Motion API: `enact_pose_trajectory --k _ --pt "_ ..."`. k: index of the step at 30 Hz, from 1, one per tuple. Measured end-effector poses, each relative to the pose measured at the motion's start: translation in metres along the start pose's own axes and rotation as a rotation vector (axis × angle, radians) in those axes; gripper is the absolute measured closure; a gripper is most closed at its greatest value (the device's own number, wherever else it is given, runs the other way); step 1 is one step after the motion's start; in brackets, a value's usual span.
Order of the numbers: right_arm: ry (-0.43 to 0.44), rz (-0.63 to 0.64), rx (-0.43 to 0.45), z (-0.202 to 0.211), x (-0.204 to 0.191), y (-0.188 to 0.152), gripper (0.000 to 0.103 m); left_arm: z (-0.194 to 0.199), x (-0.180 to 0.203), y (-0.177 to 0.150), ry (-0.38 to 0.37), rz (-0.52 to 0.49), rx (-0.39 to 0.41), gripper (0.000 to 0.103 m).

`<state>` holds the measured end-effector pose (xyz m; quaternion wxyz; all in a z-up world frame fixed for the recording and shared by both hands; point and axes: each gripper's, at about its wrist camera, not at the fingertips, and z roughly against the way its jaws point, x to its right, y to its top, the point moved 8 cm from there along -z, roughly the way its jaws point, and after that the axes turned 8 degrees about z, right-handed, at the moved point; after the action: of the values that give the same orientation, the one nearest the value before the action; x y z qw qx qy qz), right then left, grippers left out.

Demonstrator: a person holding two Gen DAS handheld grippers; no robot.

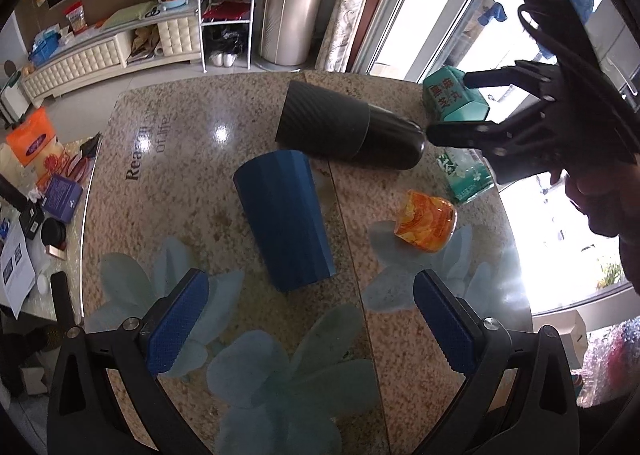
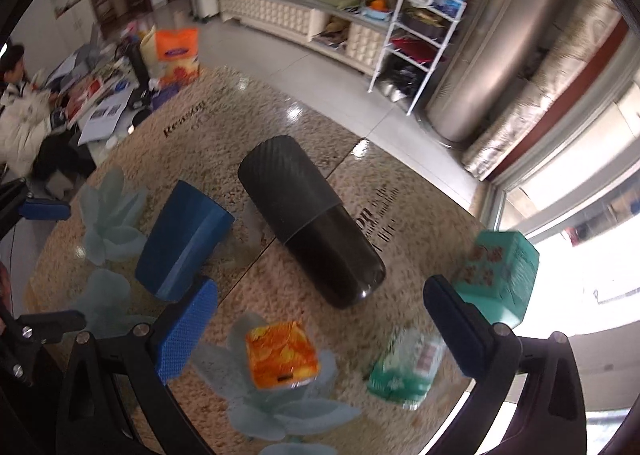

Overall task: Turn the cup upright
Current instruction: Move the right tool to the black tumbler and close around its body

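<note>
Left wrist view: the blue cup (image 1: 284, 217) is lying on its side mid-bench (image 1: 420, 355), framed at twelve o'clock by the wide-open left gripper (image 1: 312, 325); the right gripper (image 2: 320, 331) is being held wide, empty.

The granite-patterned tabletop (image 1: 192, 183) carries dark lettering: "Reason" with "of life" beside it, partly washed out by glare. The teal carton (image 1: 448, 95) bears red Chinese characters, 黑芝麻丸. Print on the green packet (image 1: 468, 175) is too small to read.
</note>
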<state>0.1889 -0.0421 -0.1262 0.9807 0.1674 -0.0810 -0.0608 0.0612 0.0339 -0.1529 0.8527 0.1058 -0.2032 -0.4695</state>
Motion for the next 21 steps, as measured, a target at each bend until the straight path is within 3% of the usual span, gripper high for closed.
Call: enact_pose_trajectory --k 5,13,21 --pt "0.043 0.109 -0.051 -0.033 -0.003 0.013 0.000 -0.013 -0.005 -0.004 0.006 0.038 -0.027 0.000" --pt "0.128 0.161 -0.153 -0.089 0.007 0.012 0.000 -0.033 -0.016 -0.016 0.047 0.059 -0.078 0.000" --pt "0.147 0.194 -0.199 -0.104 0.017 0.004 0.000 -0.050 -0.026 -0.022 0.054 0.096 -0.110 0.000"
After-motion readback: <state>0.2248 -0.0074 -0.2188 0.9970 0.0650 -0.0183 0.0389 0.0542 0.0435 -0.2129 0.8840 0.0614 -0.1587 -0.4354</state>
